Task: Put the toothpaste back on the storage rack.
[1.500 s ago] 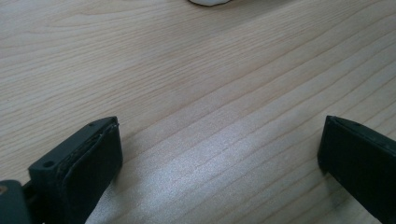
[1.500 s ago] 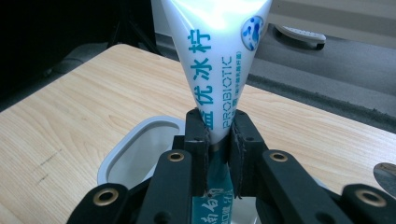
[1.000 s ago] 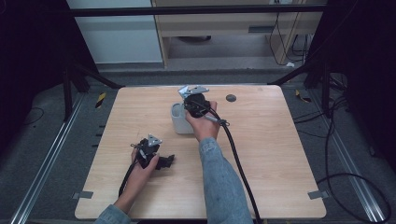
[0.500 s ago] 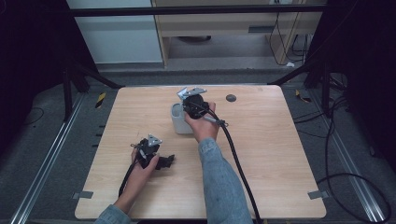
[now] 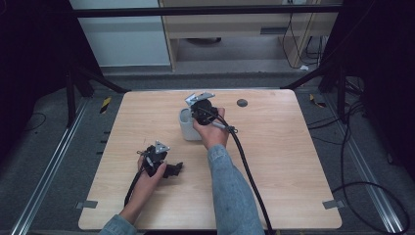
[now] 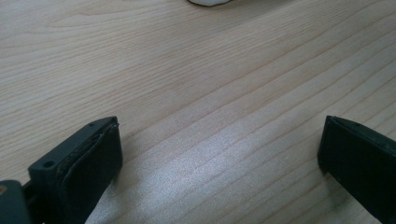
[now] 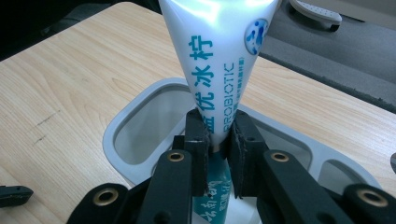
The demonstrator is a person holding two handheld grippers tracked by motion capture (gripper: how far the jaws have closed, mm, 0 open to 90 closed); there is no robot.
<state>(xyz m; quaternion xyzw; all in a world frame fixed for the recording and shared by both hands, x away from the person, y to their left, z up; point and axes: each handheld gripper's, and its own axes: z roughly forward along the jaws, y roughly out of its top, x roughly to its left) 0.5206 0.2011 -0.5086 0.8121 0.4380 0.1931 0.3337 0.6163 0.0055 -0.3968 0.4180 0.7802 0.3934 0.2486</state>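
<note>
Clamping the white toothpaste tube point(image 7: 212, 60) low on its body, the right hand-held gripper point(image 7: 219, 140) has its jaws closed tight on it and holds it upright over the grey holder point(image 7: 140, 140), so it can seemingly drop into a compartment. The tube rises between the jaws, directly above the holder's opening. The left hand-held gripper point(image 6: 219, 154) rests on the worktop point(image 5: 293, 147) well apart, jaws spread wide and empty, apparently kept out of the way.

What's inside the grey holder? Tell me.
A white toothpaste tube stands in the holder, its lower end in a compartment, clamped by the right gripper. The jaws cover the bottom; the left compartment's visible part looks empty.
</note>
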